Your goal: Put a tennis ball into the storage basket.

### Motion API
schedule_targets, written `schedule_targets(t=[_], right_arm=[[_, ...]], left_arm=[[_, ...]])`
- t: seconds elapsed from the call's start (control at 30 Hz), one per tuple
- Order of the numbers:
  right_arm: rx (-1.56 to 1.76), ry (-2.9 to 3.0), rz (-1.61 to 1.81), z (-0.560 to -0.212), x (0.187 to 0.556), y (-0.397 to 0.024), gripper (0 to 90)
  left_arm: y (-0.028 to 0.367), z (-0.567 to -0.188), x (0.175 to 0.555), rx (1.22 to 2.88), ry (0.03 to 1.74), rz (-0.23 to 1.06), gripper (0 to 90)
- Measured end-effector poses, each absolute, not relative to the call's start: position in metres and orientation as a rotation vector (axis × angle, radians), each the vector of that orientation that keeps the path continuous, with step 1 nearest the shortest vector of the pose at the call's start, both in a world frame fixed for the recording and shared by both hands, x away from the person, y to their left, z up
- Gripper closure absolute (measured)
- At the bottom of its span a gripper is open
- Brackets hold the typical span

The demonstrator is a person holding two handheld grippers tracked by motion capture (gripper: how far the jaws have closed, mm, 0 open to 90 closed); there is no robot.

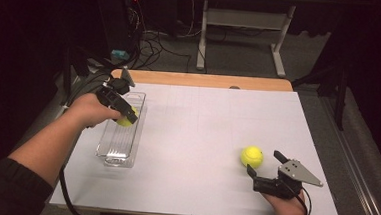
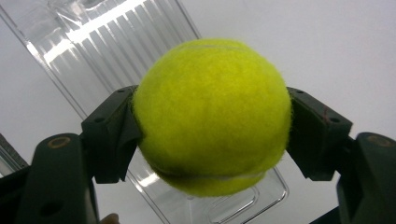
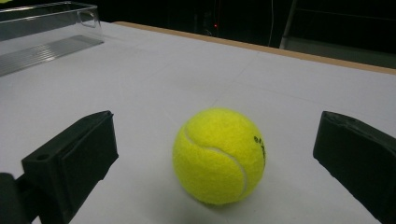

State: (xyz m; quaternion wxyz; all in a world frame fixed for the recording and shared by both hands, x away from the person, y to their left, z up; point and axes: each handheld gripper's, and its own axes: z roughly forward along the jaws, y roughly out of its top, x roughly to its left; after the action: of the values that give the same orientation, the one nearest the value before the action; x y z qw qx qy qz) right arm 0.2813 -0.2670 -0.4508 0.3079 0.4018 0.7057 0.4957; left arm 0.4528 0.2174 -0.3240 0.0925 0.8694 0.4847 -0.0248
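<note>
White covering spreads over the table point(image 1: 201, 138), and on its left part lies a clear plastic tray point(image 1: 109, 150), a long narrow bin whose long axis runs away from the person, its ribbed floor showing in the left gripper view. Over the tray's far half the left gripper point(image 1: 126, 117) holds a held tennis ball point(image 2: 212, 116), its two black pads pressed against the ball's sides so the jaws are closed on it; the ball hangs above the tray, and I cannot tell whether it touches the floor yet. To do this step well, I judge the ball should be brought low between the tray walls before the jaws part, since a round ball dropped from height may bounce out. A ball has no long axis; its seam runs low across its underside. On the right, a second tennis ball point(image 1: 251, 156) rests on the table, seam curving down its front, between the wide-open, empty jaws of the right gripper point(image 1: 264, 167)
</note>
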Motion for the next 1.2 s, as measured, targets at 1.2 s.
schedule_targets(t=[1.2], right_arm=[[1.064, 1.865, 1.31, -0.451, 0.281, -0.268, 0.0]], left_arm=[[0.232, -0.335, 0.475, 2.555, 1.561, -0.048, 26.9]])
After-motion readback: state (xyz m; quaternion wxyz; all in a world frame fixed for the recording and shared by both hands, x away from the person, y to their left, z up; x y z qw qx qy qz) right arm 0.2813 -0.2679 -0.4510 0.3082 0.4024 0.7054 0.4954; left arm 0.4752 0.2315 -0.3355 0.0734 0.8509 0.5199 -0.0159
